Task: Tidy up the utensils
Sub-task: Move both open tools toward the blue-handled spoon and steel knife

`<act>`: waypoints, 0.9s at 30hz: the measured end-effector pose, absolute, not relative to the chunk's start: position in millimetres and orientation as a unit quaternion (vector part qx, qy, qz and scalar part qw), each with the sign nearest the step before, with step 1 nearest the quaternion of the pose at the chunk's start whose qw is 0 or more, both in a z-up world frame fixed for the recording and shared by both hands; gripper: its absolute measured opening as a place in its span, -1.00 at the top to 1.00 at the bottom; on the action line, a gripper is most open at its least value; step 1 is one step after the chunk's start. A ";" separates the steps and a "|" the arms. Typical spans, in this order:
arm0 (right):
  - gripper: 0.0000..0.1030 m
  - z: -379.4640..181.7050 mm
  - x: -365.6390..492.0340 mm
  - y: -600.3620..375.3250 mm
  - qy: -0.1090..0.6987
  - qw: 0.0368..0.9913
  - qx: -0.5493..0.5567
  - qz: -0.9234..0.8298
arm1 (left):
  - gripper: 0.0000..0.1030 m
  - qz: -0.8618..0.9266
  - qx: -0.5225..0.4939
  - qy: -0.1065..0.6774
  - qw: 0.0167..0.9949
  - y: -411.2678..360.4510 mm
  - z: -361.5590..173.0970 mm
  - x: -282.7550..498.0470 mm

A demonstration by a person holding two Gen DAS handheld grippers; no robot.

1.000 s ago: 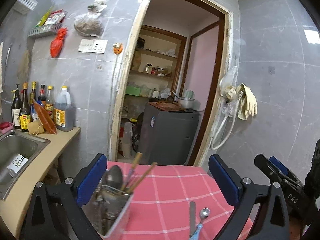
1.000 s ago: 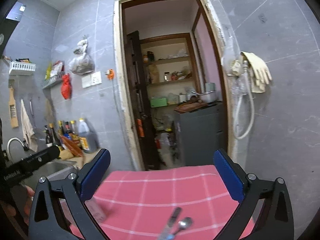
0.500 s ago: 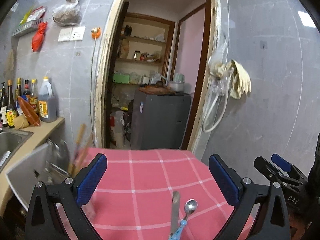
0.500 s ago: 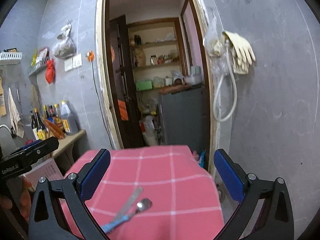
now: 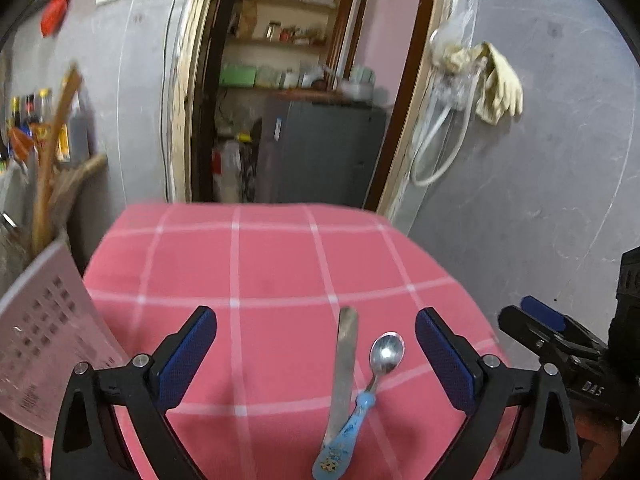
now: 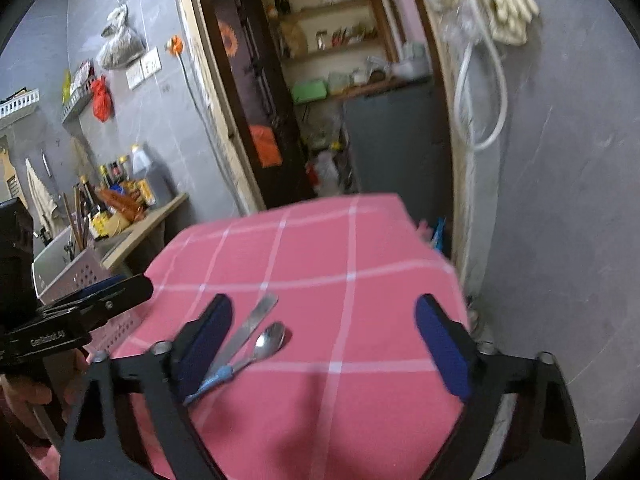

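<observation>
A spoon with a light blue handle (image 5: pixel 370 392) and a flat metal knife (image 5: pixel 343 364) lie side by side on the pink checked tablecloth (image 5: pixel 260 264). Both show in the right wrist view, the spoon (image 6: pixel 264 346) and the knife (image 6: pixel 250 326) close to the left finger. My left gripper (image 5: pixel 316 364) is open and empty, just above and before them. My right gripper (image 6: pixel 324 344) is open and empty over the table's near part. A pale perforated utensil holder (image 5: pixel 44 332) with chopsticks (image 5: pixel 50 160) stands at the table's left edge; it also shows in the right wrist view (image 6: pixel 86 276).
A counter with sauce bottles (image 6: pixel 120 196) and a sink lies to the left. A doorway behind the table opens onto a grey cabinet (image 5: pixel 320 152) and shelves. A hose and gloves (image 5: pixel 496 80) hang on the right wall. The table's far and right edges drop off.
Both views have swung right and tilted down. The utensil holder has slid from between my left fingers to the far left of view. The spoon and knife now look closer and larger.
</observation>
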State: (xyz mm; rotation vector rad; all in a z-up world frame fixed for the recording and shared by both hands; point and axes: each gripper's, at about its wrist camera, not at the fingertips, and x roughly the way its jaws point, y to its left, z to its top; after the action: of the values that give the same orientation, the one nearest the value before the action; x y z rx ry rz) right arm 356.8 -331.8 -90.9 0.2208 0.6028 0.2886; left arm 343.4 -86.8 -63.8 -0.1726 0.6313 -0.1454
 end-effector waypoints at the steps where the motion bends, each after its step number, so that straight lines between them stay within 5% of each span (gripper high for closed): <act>1: -0.45 -96.1 361.5 -330.5 0.306 0.934 0.110 0.148 | -0.83 -0.071 -0.087 0.317 0.942 -87.3 -67.8 345.7; 5: -0.03 -114.4 373.0 -325.1 0.335 0.920 0.110 0.169 | -0.55 -0.076 -0.095 0.354 0.927 -90.6 -84.5 360.5; 11: 0.28 -138.0 391.0 -309.9 0.378 0.895 0.110 0.210 | -0.10 -0.097 -0.129 0.404 0.900 -89.5 -108.0 380.8; 20: 0.49 -155.2 408.6 -286.2 0.415 0.870 0.093 0.248 | 0.35 -0.130 -0.158 0.450 0.869 -92.1 -131.8 390.4; 27: 0.51 -164.1 416.4 -280.6 0.434 0.855 0.099 0.266 | 0.42 -0.147 -0.160 0.476 0.852 -97.5 -140.3 392.4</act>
State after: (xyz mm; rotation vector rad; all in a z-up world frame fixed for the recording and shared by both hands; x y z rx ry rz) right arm 416.4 -280.6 -164.1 0.2081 0.9128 0.5584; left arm 392.4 -97.5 -140.3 -0.3365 1.0018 -0.3088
